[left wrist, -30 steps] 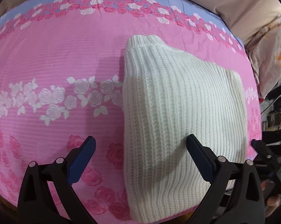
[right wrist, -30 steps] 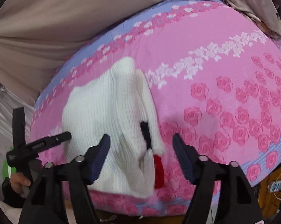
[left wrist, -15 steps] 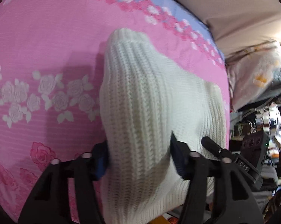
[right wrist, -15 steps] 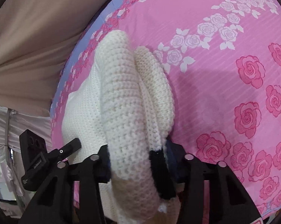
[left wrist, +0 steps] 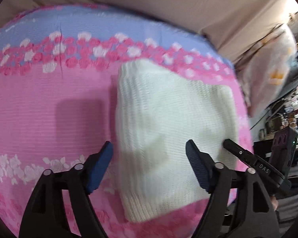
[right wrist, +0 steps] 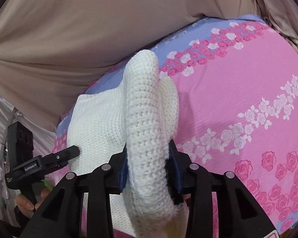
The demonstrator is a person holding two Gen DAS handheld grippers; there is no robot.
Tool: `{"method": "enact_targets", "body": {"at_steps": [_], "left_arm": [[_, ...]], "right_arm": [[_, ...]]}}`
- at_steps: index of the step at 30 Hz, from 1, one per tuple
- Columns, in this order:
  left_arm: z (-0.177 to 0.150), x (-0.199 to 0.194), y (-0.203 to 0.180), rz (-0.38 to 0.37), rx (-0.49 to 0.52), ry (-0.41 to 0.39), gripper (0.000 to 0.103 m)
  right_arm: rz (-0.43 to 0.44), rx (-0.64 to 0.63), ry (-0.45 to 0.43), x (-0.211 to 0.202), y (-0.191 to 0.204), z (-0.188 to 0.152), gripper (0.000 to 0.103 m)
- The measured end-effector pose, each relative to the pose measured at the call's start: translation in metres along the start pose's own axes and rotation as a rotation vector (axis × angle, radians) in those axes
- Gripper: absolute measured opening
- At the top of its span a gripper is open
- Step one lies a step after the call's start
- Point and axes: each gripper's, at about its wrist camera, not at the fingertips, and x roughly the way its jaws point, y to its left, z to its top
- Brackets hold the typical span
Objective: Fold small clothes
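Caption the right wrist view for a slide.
Right gripper fingers clamp a thick fold of white knit sweater above the pink rose-print bedsheet.

Home bedroom: floral bedsheet [left wrist: 49,103], pillow [left wrist: 271,73].

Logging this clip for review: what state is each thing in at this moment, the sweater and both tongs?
White knit sweater: folded, lying on the pink floral bedsheet, one thick edge lifted.
Left tongs: jaws opening, nothing pinched, above the sweater.
Right tongs: jaws easing open, pads pressing the sweater's rolled edge.
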Motion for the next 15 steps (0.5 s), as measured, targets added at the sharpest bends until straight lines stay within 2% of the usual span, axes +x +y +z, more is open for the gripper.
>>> {"method": "enact_targets", "body": {"at_steps": [2,4,5,7,10,11,13,15], "left_arm": [[-0.005,0.023,0.015,0.049,-0.019,0.042,0.075],[-0.006,0.033,0.022,0.049,-0.042,0.043,0.083],[-0.006,0.034,0.025,0.042,-0.064,0.028,0.091],[-0.005,0.039,0.032,-0.009,-0.116,0.022,0.092],[-0.006,0.057,0.037,-0.086,-0.187,0.068,0.094],[-0.010,0.061,0.037,-0.097,-0.199,0.070,0.098],[-0.010,0.062,0.028,-0.077,-0.169,0.032,0.098],[-0.011,0.063,0.020,-0.042,-0.138,0.026,0.098]], "right_arm": [[-0.071,0.055,0.064,0.038,-0.025,-0.005,0.040],[-0.112,0.090,0.099,0.059,-0.040,-0.012,0.042],[-0.116,0.097,0.088,0.061,-0.044,-0.014,0.045],[-0.082,0.092,0.066,0.060,-0.043,-0.016,0.062],[-0.095,0.047,0.067,0.069,-0.039,-0.017,0.070],[-0.115,0.032,0.078,0.075,-0.038,-0.018,0.070],[-0.138,0.006,0.075,0.085,-0.040,-0.019,0.078],[-0.131,-0.001,0.064,0.089,-0.040,-0.017,0.081]]}}
